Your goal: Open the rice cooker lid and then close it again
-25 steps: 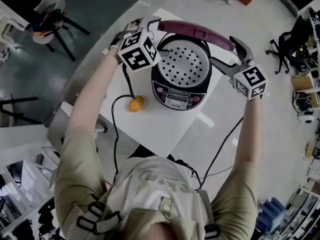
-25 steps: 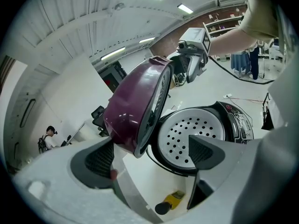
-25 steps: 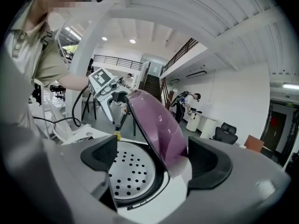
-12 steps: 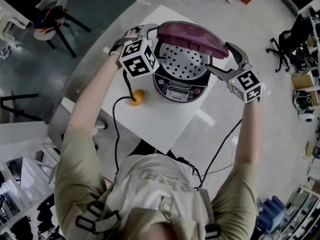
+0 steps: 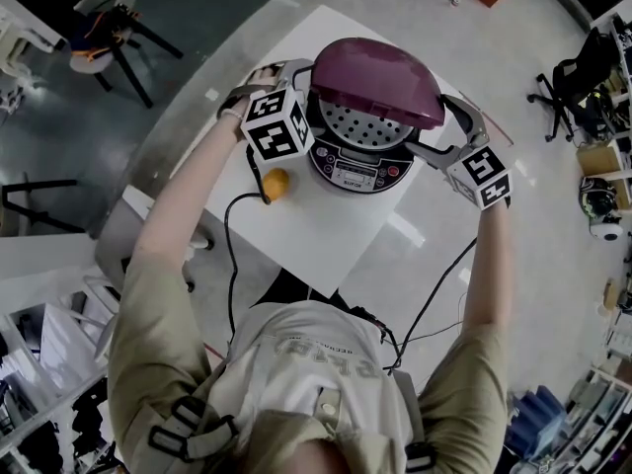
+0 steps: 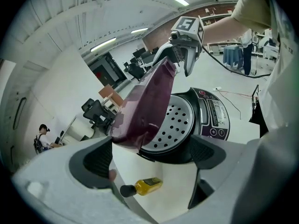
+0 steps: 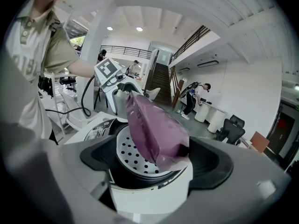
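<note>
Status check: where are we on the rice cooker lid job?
Opening is done: the lid has dropped from upright a second ago to about half closed over the perforated tray. In hand: the left gripper and right gripper flank the lid, jaws open, its edge between each pair. Left: lower it until it shuts on the rice cooker.

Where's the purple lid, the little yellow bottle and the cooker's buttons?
purple lid (image 5: pixel 380 79): head view, top of its dome.
yellow bottle (image 6: pixel 149 185): left gripper view, its body.
button panel (image 5: pixel 360 174): head view, its middle.
</note>
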